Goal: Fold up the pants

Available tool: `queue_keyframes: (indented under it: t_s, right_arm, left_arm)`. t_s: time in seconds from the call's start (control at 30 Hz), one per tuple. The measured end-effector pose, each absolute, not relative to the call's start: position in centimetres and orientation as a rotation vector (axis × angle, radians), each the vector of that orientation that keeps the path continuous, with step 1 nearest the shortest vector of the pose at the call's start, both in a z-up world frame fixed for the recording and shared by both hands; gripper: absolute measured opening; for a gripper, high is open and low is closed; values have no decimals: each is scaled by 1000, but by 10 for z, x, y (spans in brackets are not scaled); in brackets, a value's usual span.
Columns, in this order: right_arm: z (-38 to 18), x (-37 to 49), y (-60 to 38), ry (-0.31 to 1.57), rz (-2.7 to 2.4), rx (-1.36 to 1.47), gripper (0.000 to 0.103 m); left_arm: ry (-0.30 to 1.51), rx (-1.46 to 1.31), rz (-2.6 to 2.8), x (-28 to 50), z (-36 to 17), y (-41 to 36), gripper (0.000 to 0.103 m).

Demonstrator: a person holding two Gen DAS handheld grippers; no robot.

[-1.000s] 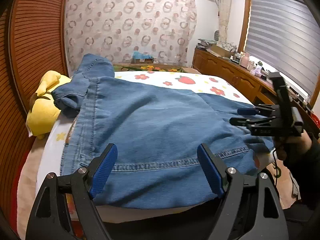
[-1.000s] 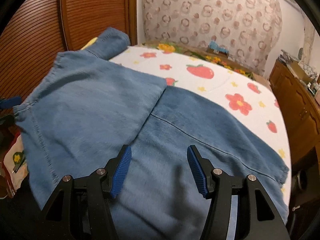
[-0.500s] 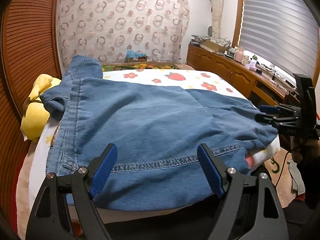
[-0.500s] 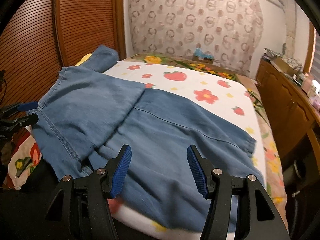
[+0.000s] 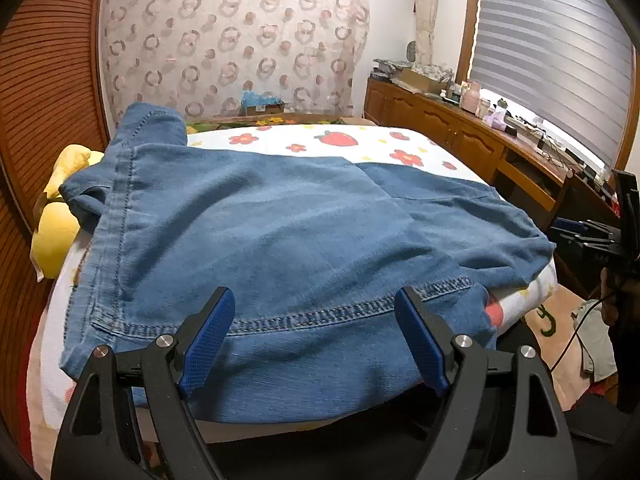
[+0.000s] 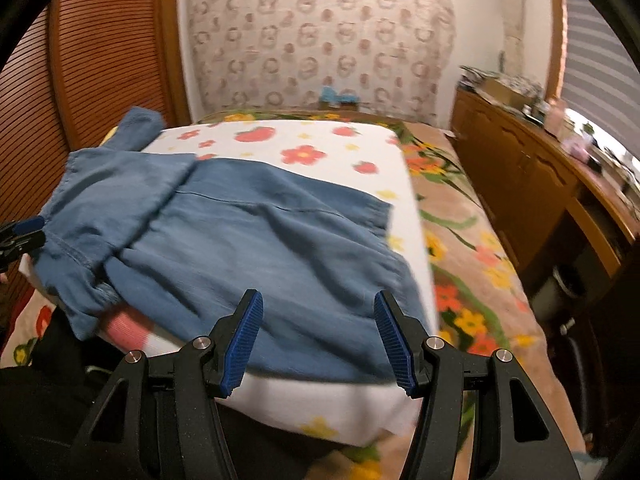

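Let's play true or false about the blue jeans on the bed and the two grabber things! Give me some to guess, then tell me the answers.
1. The denim pants lie on a white bed cover printed with flowers and strawberries. True.
2. The left gripper is squeezing the pants. False: its jaws stand open, nothing pinched between them.
3. A yellow plush toy sits beside the pants, by the wooden slatted door. True.
4. The right gripper holds a pant leg up in the air. False: it is open and holds nothing; the pants lie on the bed.
5. The window blind is bright red. False: it is grey.
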State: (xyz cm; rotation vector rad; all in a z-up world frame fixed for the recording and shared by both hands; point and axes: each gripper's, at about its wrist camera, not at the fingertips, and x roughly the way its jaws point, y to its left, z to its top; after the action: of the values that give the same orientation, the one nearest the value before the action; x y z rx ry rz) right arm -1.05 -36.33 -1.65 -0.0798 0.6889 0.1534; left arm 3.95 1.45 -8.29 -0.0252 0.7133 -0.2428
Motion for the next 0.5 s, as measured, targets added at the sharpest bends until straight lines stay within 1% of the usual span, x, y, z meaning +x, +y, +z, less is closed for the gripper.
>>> queue_keyframes:
  t_s: [0.5]
  right_arm:
    - [-38, 3, -387, 757, 60, -20, 60]
  left_arm:
    - [748, -24, -250, 42, -95, 6, 82]
